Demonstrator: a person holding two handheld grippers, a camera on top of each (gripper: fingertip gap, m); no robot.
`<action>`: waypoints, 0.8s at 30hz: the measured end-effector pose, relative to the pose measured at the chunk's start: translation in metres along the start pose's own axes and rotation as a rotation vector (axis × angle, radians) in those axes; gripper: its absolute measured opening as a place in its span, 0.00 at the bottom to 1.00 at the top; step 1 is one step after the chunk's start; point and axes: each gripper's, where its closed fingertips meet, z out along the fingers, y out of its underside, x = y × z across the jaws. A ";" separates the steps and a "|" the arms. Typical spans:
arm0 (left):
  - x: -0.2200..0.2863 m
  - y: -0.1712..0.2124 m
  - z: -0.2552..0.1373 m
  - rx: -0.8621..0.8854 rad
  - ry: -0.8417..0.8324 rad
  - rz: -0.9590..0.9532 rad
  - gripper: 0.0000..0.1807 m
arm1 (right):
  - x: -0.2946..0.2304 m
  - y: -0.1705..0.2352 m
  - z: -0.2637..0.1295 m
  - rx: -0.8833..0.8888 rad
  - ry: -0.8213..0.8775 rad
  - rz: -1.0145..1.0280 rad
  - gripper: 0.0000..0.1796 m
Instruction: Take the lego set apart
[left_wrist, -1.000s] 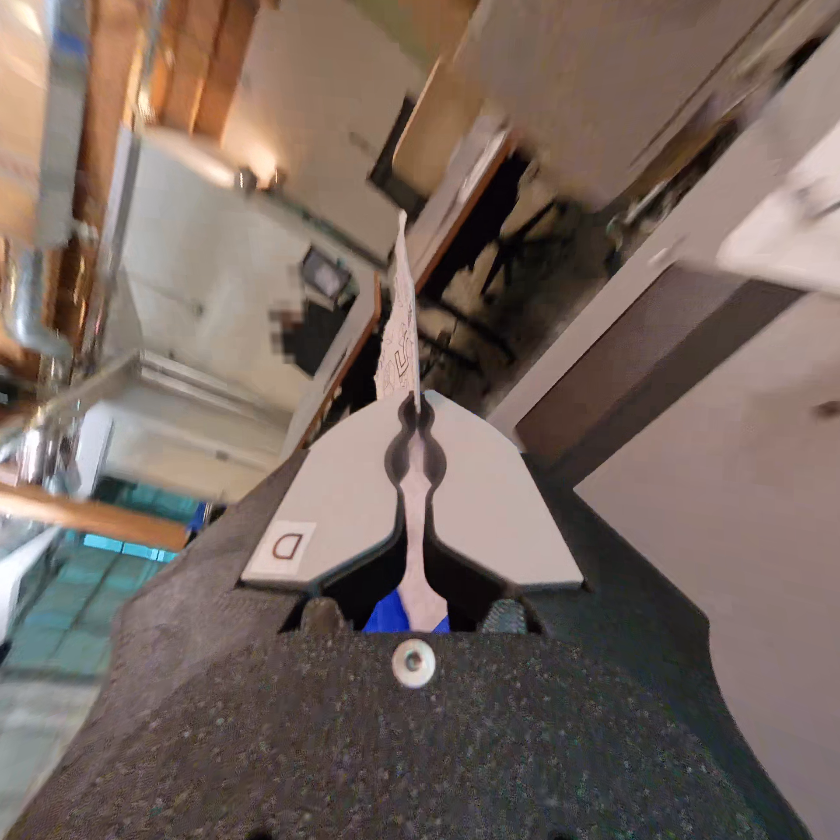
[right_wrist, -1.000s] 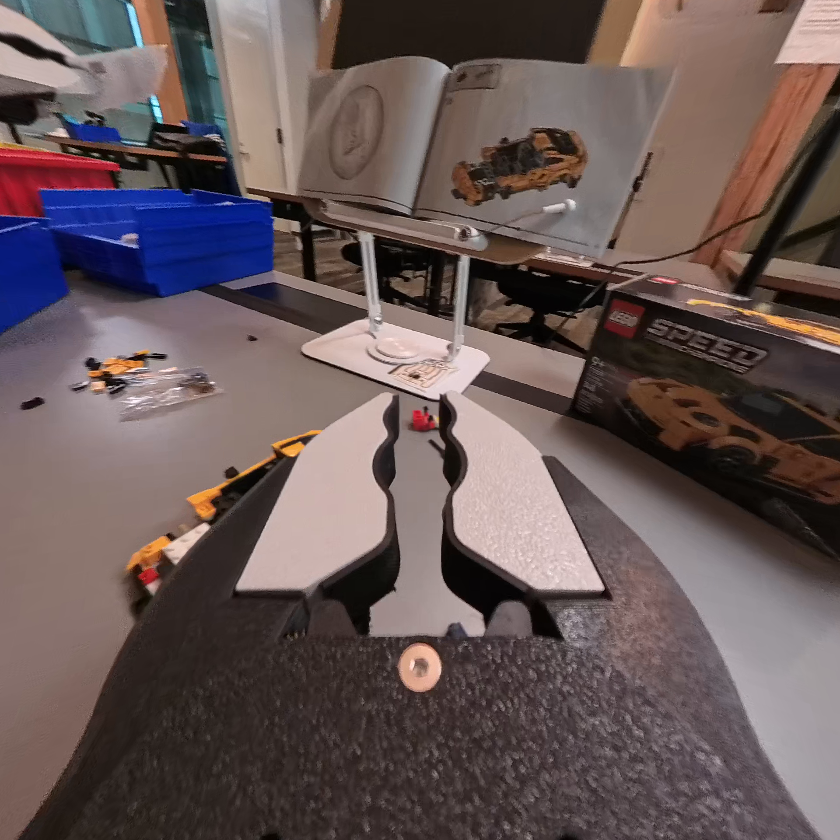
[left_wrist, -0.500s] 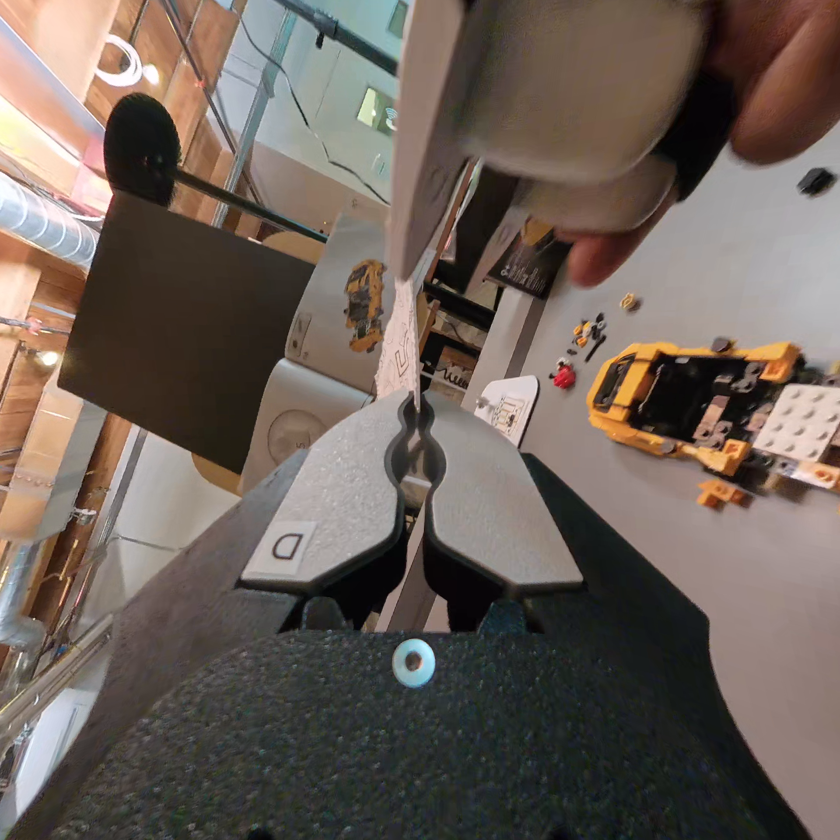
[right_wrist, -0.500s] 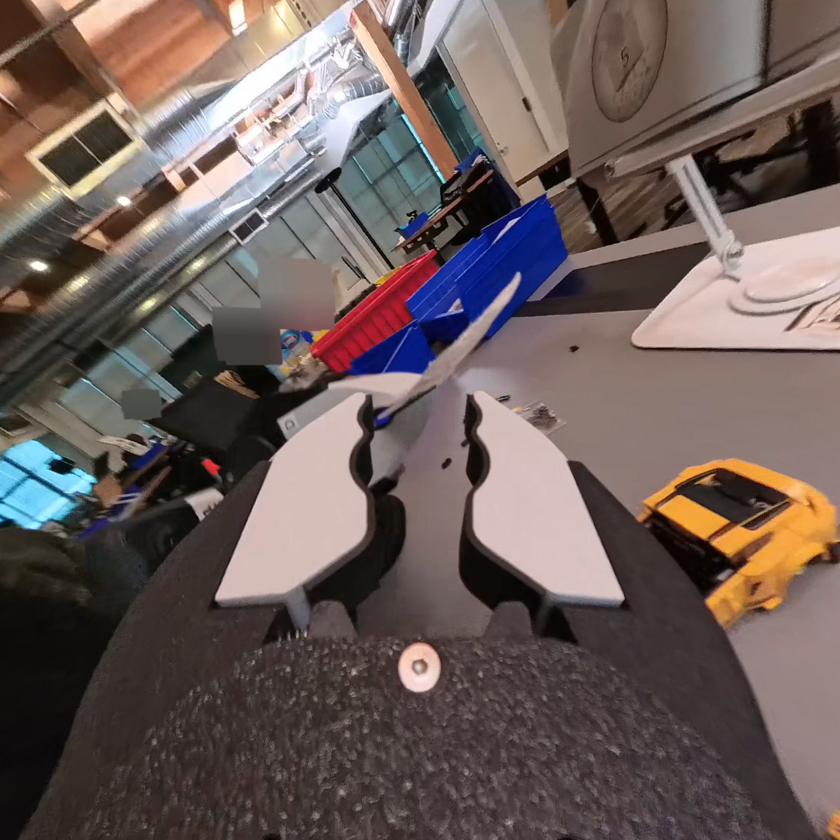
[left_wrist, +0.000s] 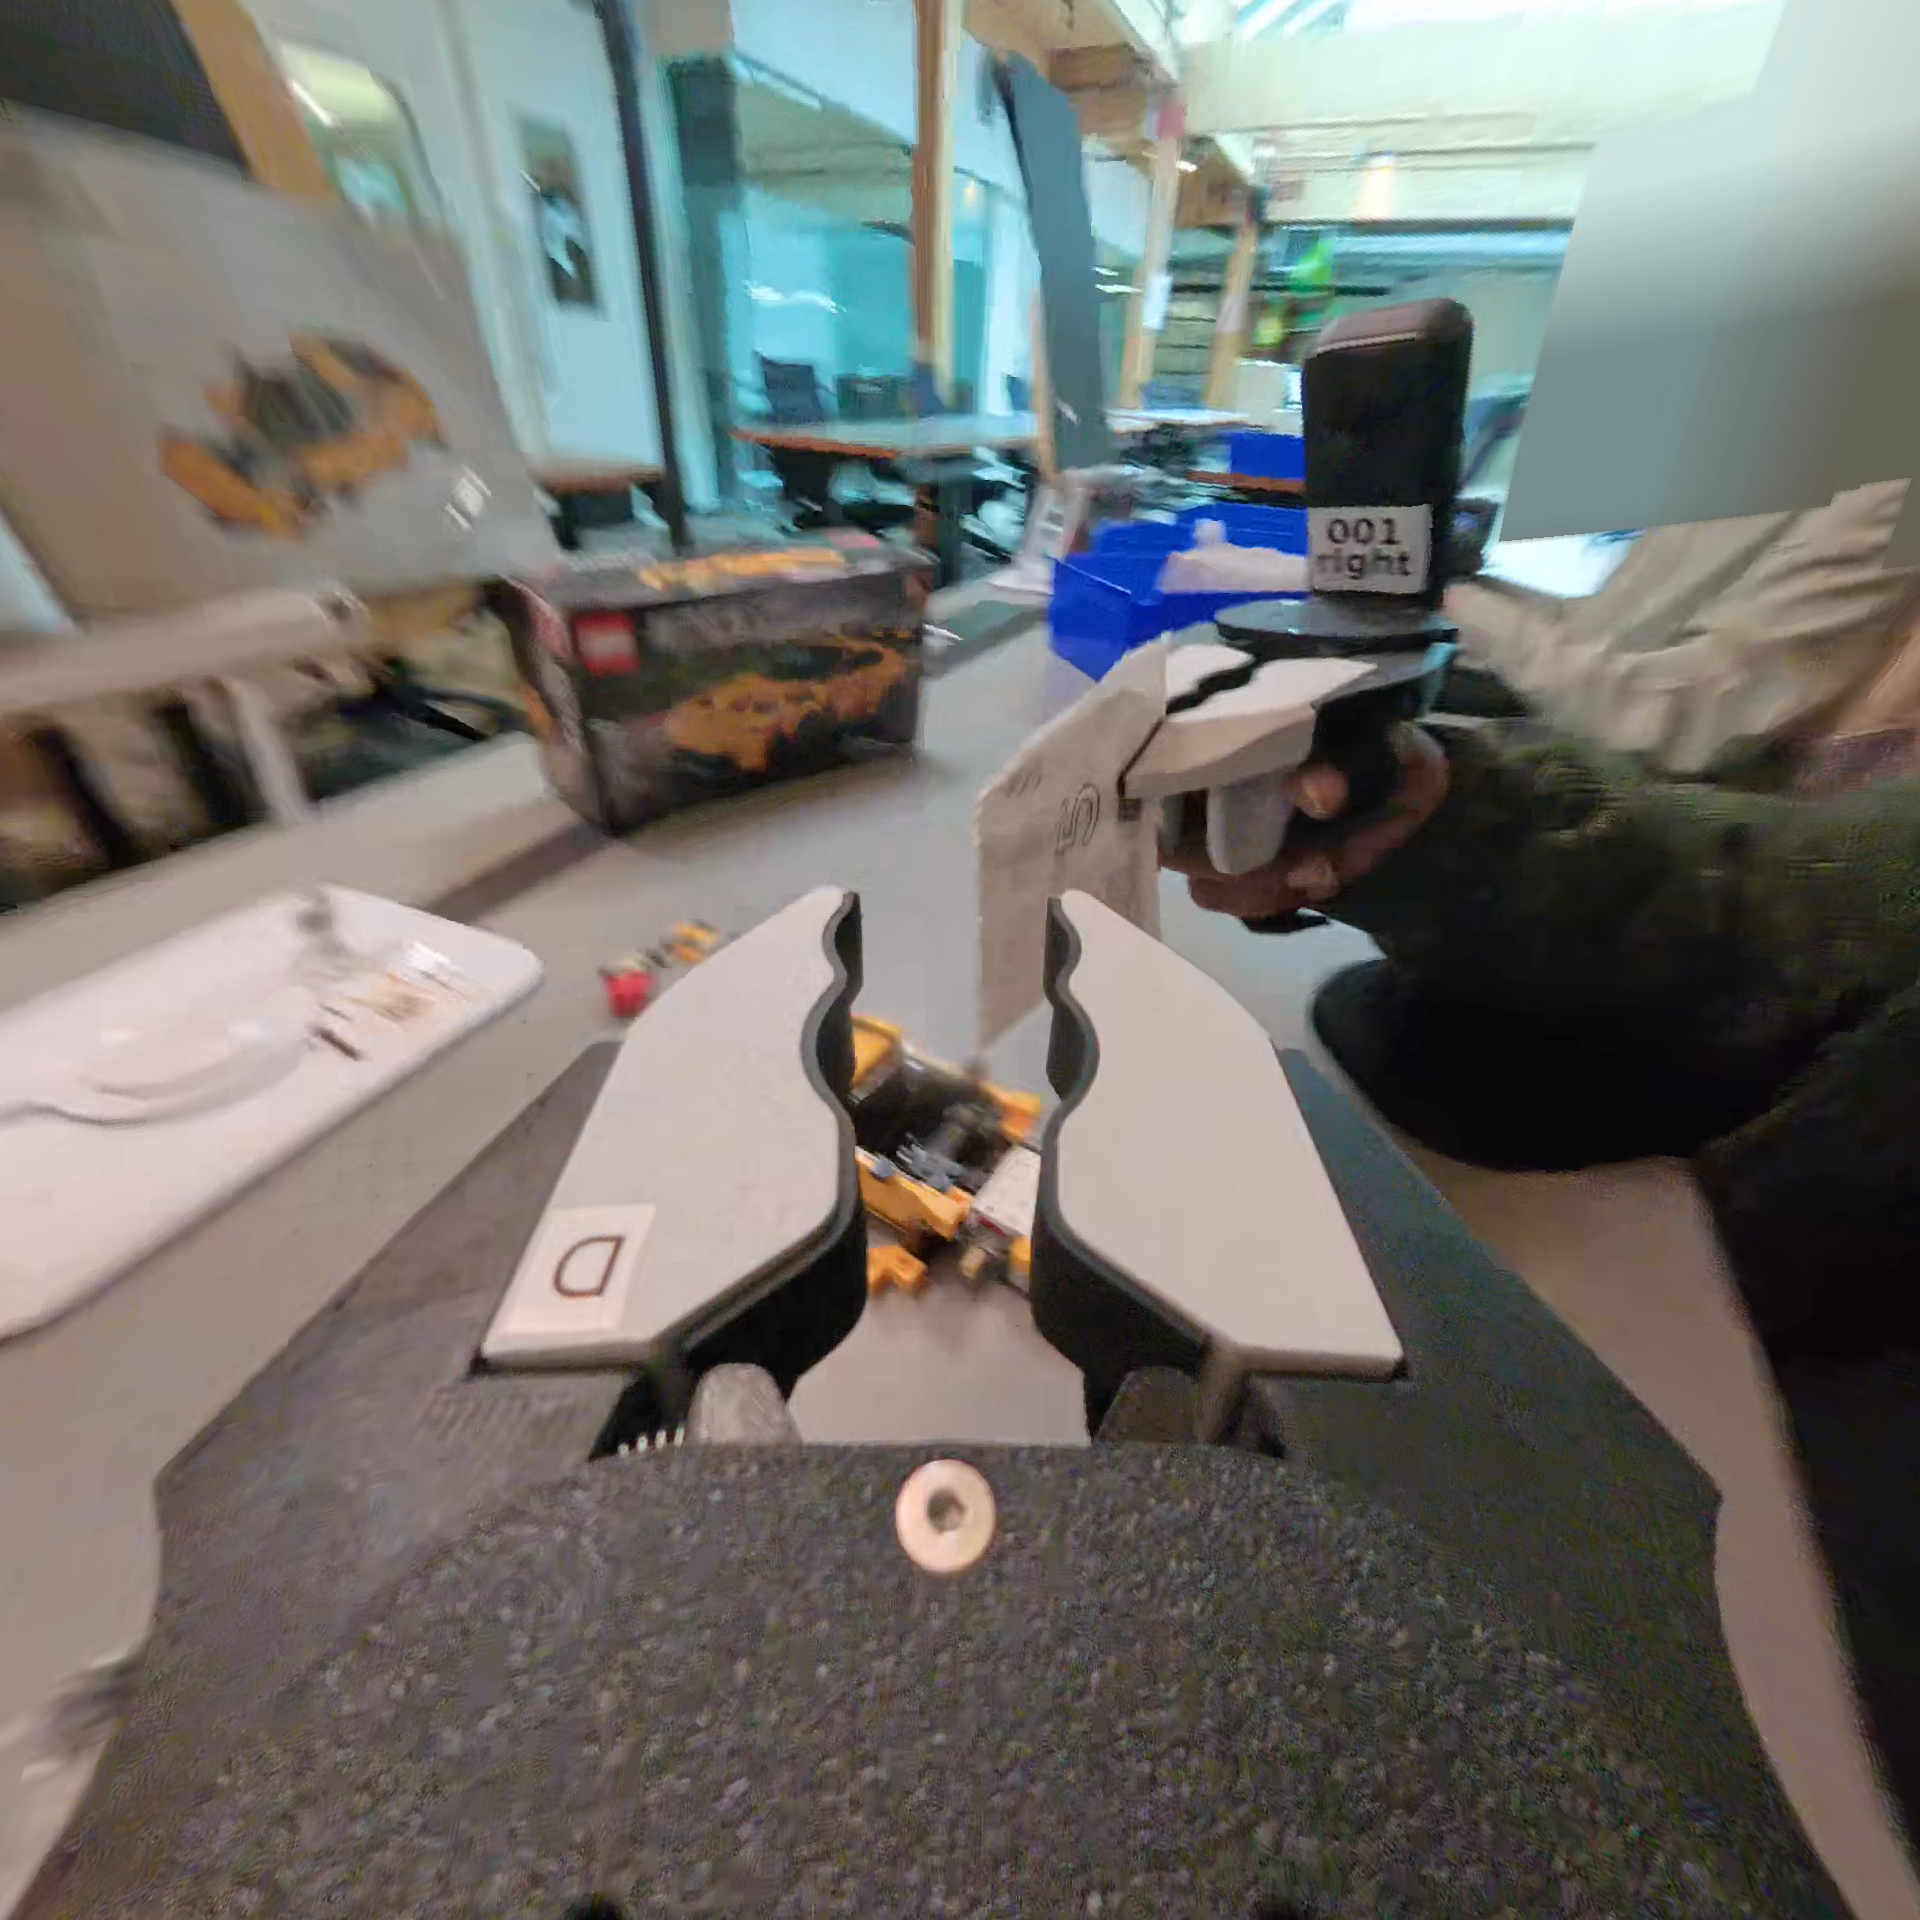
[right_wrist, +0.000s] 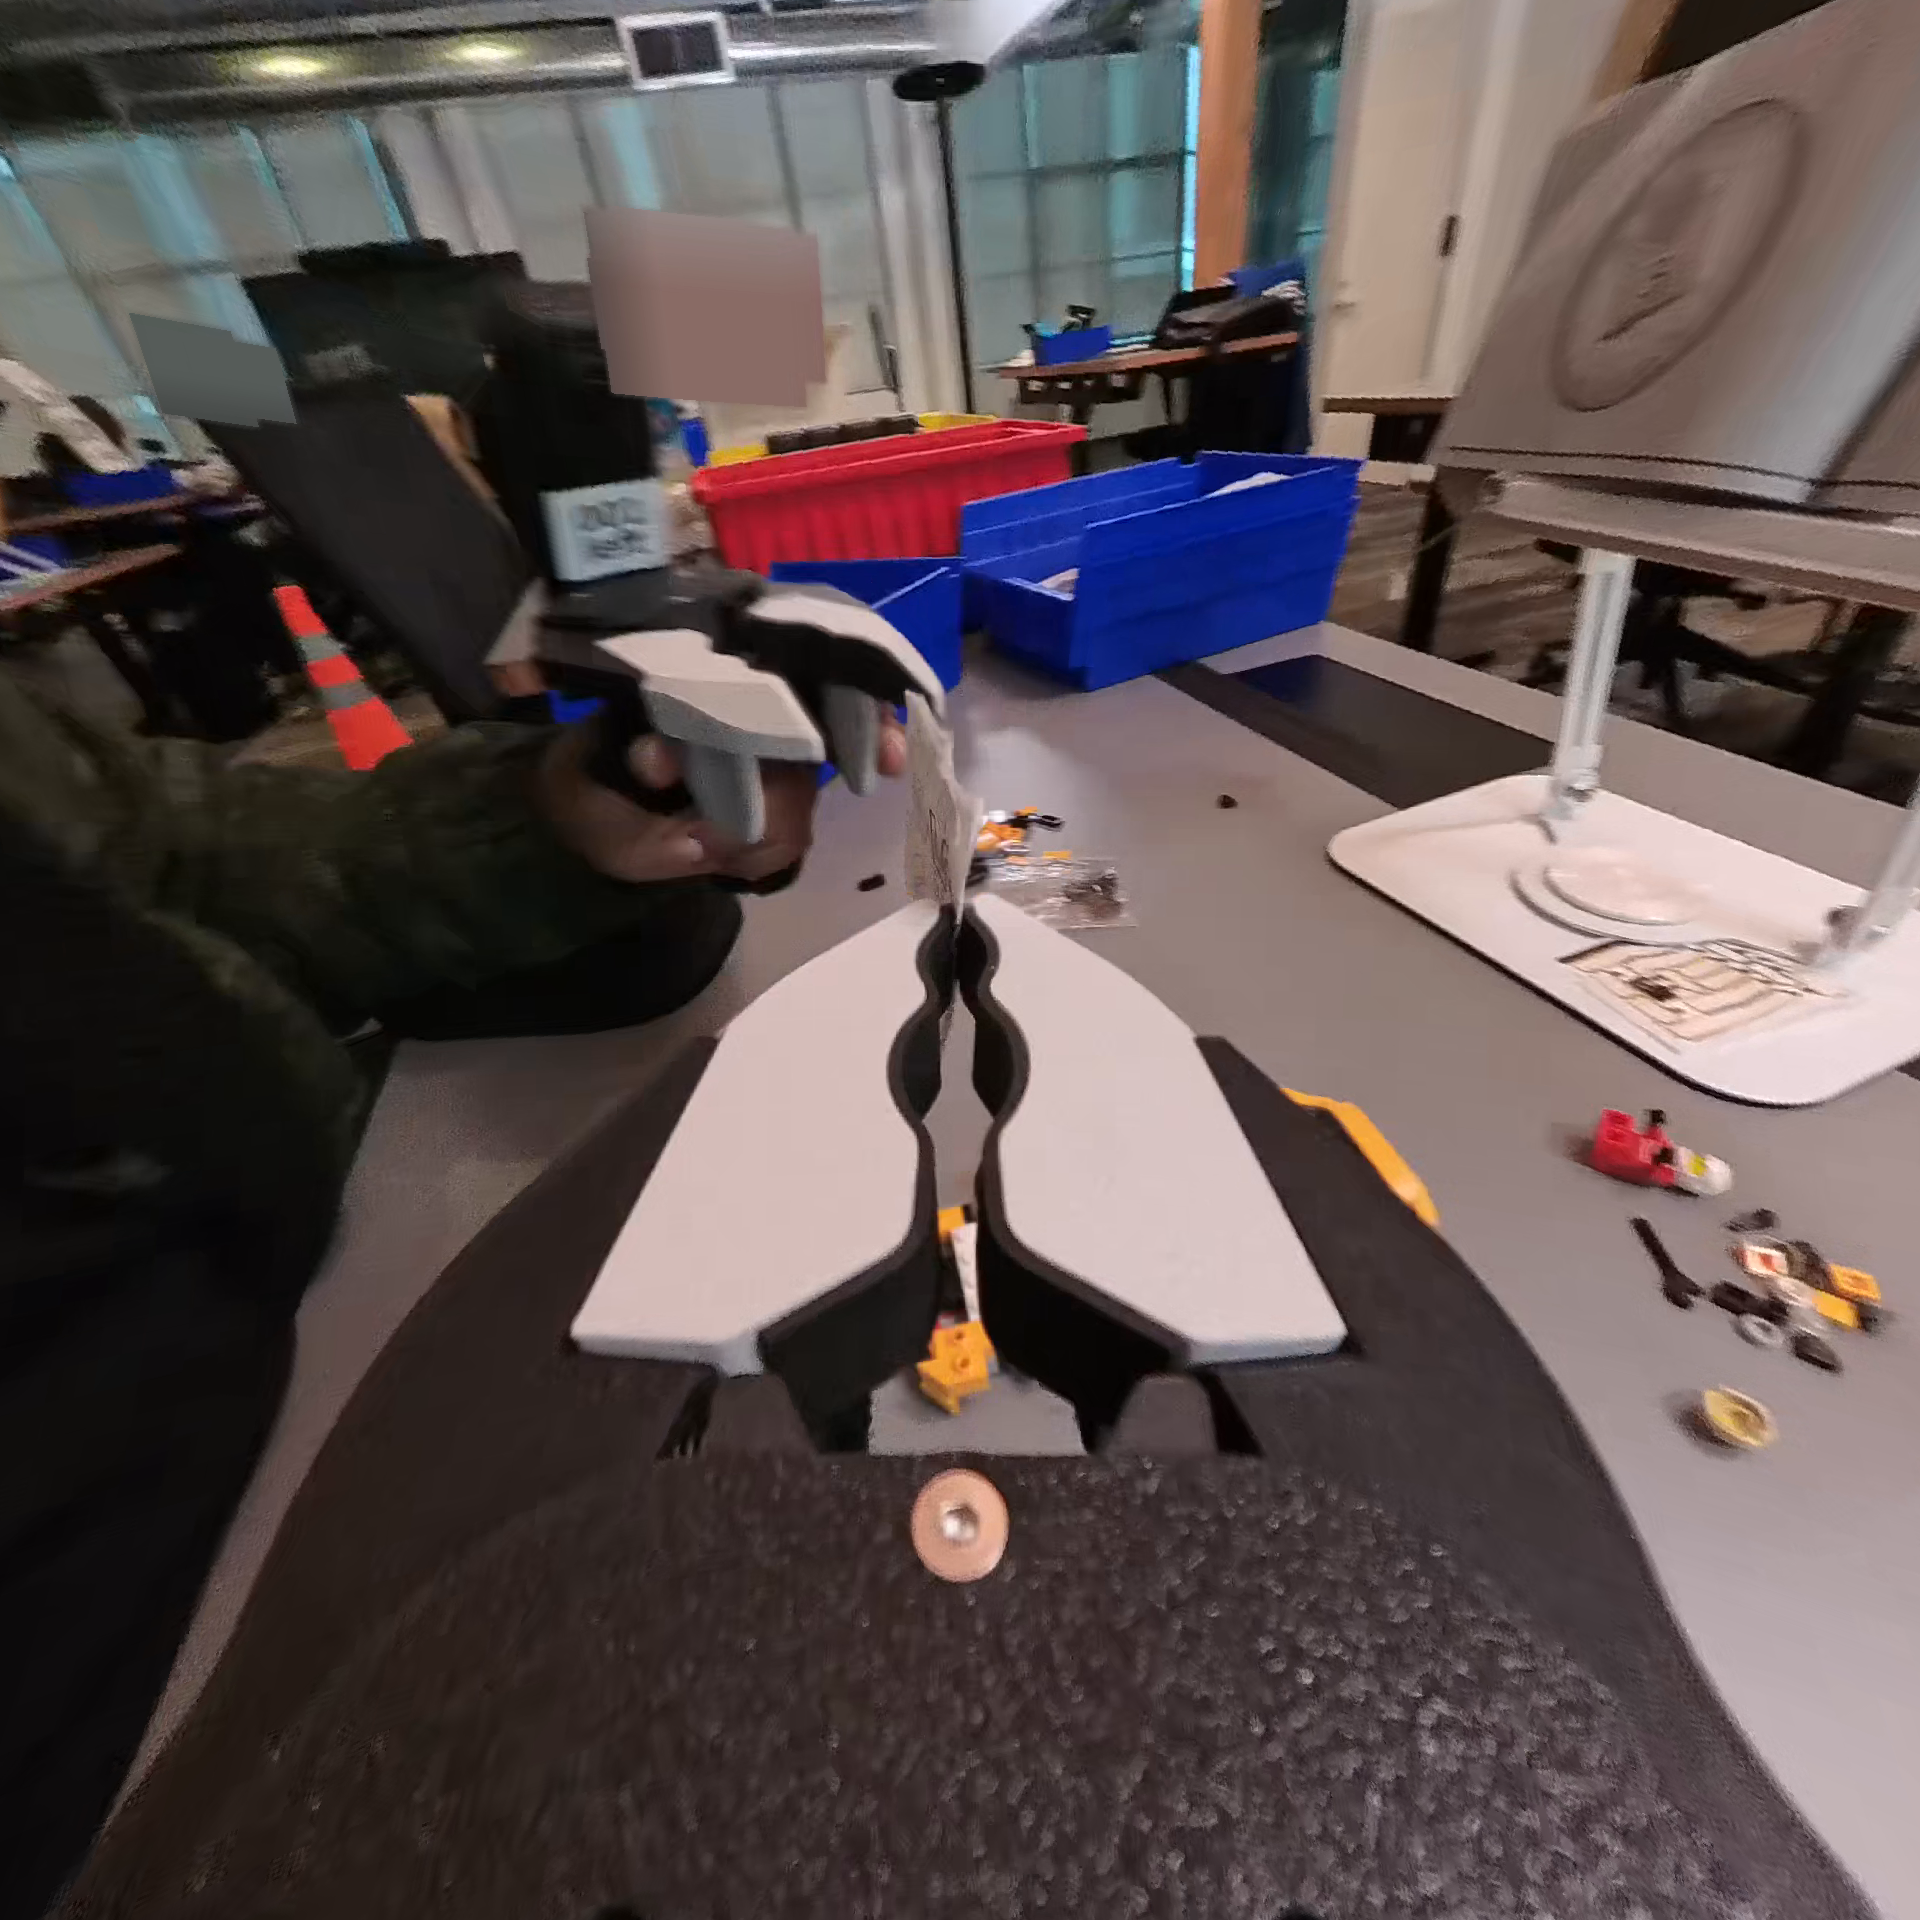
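My left tool is spread wide with nothing in it, hanging over the yellow car on the grey table. My right tool is pinched tight on a paper slip. Around the car lie small loose pieces and a red piece. Farther off are the white stand, the set's box and blue bins.

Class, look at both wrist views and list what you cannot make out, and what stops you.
- Yellow lego car: left wrist view, mostly hidden behind the open left gripper.
- Car in right wrist view: covered by right gripper, shut on the paper sheet.
- Open booklet: picture motion-blurred.
- Loose pieces: too small.
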 end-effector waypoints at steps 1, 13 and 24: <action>0.004 0.010 0.001 -0.031 0.090 -0.068 0.18 | -0.004 0.002 0.002 0.003 -0.023 0.005 0.00; 0.026 0.040 0.005 -0.122 0.263 -0.079 0.05 | -0.036 0.023 0.006 -0.020 -0.258 0.063 0.00; 0.014 0.058 0.010 -0.223 0.140 -0.001 0.00 | 0.002 0.036 0.013 -0.108 0.059 -0.123 0.02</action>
